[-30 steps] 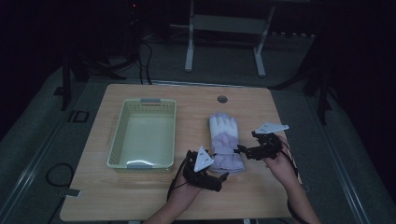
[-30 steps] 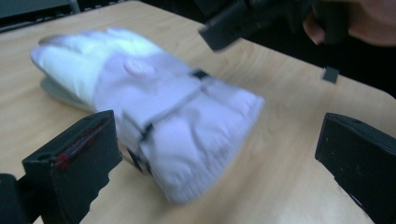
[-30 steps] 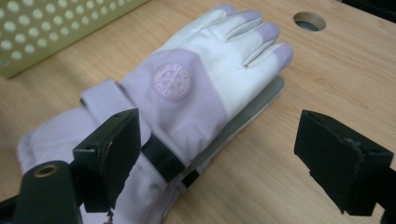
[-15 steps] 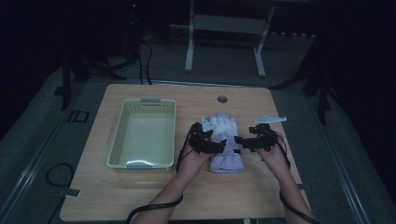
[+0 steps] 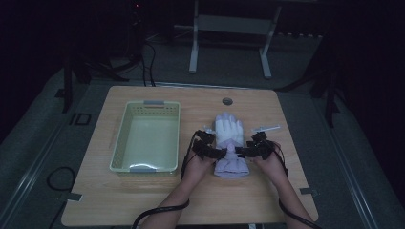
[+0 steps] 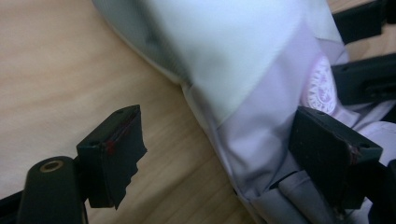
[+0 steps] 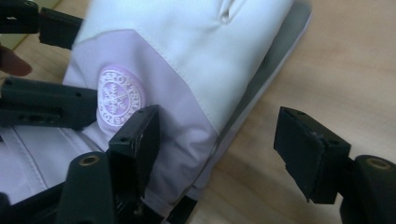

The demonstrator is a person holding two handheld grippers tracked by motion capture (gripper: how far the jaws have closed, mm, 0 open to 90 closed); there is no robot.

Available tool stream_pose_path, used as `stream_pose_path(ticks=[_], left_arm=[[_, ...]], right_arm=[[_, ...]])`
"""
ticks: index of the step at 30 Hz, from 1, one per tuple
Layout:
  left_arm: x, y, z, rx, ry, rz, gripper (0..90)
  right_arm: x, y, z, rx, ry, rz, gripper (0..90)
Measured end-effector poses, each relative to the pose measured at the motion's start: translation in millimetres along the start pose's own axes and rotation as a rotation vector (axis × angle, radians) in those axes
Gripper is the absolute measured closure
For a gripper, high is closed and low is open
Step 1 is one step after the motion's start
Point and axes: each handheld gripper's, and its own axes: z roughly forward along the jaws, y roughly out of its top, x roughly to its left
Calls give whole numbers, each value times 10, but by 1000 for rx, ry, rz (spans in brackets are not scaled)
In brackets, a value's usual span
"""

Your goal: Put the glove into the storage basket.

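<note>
A white and lilac winter glove point(image 5: 229, 138) lies flat on the wooden table point(image 5: 291, 124), fingers pointing away from me. My left gripper point(image 5: 219, 153) is at the left side of its wrist and my right gripper point(image 5: 240, 152) is at the right side. In the left gripper view the left gripper point(image 6: 224, 140) is open across the edge of the glove point(image 6: 243, 56), one jaw over bare wood, the other above the lilac cuff. In the right gripper view the right gripper point(image 7: 222, 140) is open the same way around the glove point(image 7: 187, 46), near its round snowflake badge point(image 7: 119, 100).
A pale green plastic basket point(image 5: 117, 143) stands empty left of the glove. A round hole point(image 5: 227, 101) sits in the tabletop beyond the glove's fingers. Cables trail from both grippers off the table's near edge. A metal stand point(image 5: 229, 24) is on the dark floor behind.
My left gripper has moved from the near part of the table forward to the glove's wrist. The right gripper has shifted slightly inward to the cuff. The glove has stayed put.
</note>
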Motion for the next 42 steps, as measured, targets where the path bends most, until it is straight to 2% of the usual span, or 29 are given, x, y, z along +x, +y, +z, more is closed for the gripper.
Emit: stream_pose_path(ticks=[3,4,5,6,7,8,9,10,11,13,17,21,28,30,32,33,34,35,36,38,42], left_arm=[[13,3,24,15,-13,1,185],[41,4,47,23,-34,-22,185],[67,1,64,28,-57,-46,186],[67,1,64,28,-57,-46,203],[103,8,72,28,-113,-39,281],[120,7,84,32,-168,-65,347],[134,4,89,35,-189,-70,423],[154,3,100,36,-224,-78,464],[163,6,103,38,-239,-85,523],[167,23,97,51,-255,-87,584],[130,62,74,66,-244,-66,679],[99,82,43,70,-233,-52,715],[69,104,-24,61,-247,-39,739],[31,153,-110,52,-254,-23,742],[17,173,-142,47,-257,-24,741],[-4,251,-255,32,-275,-33,742],[-4,251,-255,32,-275,-33,742],[-26,301,-331,20,-271,-13,742],[-49,374,-442,5,-268,8,742],[-82,450,-565,-5,-255,41,742],[-106,571,-784,-10,-229,81,743]], right_arm=[[-49,-2,60,47,34,52,304],[-66,-3,75,54,48,56,329],[-94,-3,96,62,85,66,379],[-118,-3,104,68,113,73,424],[-147,-5,118,69,154,82,484],[-155,-9,127,66,170,79,533],[-155,-13,129,67,190,83,582],[-154,-13,128,67,195,82,606],[-140,-12,125,66,190,72,636],[-92,-2,111,65,163,53,677],[41,17,74,62,73,-2,754],[144,22,36,49,6,-55,780],[219,23,-49,26,-26,-83,796],[264,43,-129,10,-38,-97,800],[282,57,-174,1,-44,-100,801],[335,109,-297,-30,-56,-105,802],[335,109,-297,-30,-56,-105,802],[361,131,-343,-39,-64,-114,802],[445,204,-477,-69,-82,-133,802],[503,263,-571,-90,-90,-150,803],[616,390,-711,-116,-95,-165,803]])
